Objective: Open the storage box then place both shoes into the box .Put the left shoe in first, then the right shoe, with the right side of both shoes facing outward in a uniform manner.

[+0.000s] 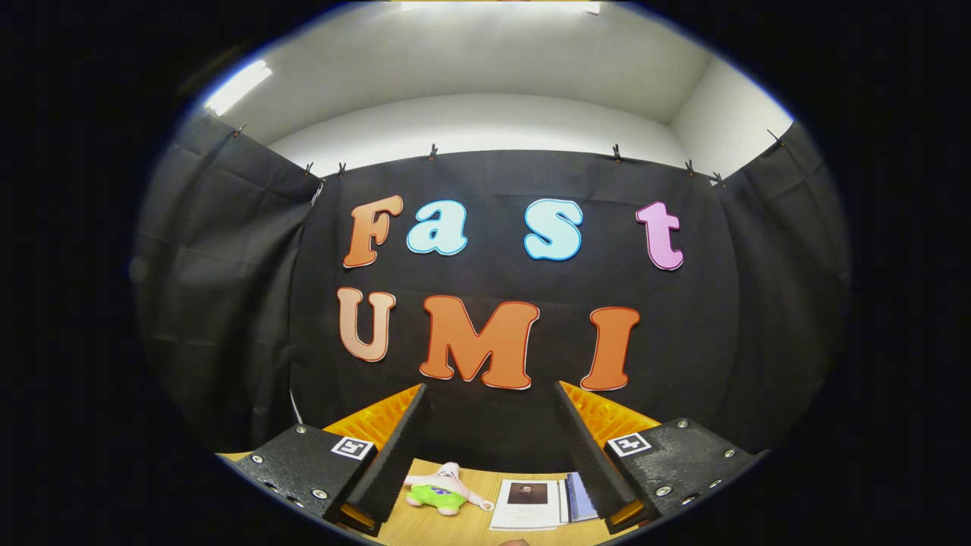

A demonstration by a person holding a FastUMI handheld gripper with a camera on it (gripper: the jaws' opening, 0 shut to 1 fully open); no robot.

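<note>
My gripper [491,394] is held level and high, pointing at the booth's black back wall. Its two black fingers [394,447] with orange ribbed outer sides stand wide apart, open, with nothing between them. A strip of wooden table [425,523] lies low between the fingers.
On the table strip between the fingers lies a small pink and green plush toy [442,489]. Beside it, toward the right finger, lies an open booklet [535,502] with a dark picture. Black cloth walls stand ahead and on both sides.
</note>
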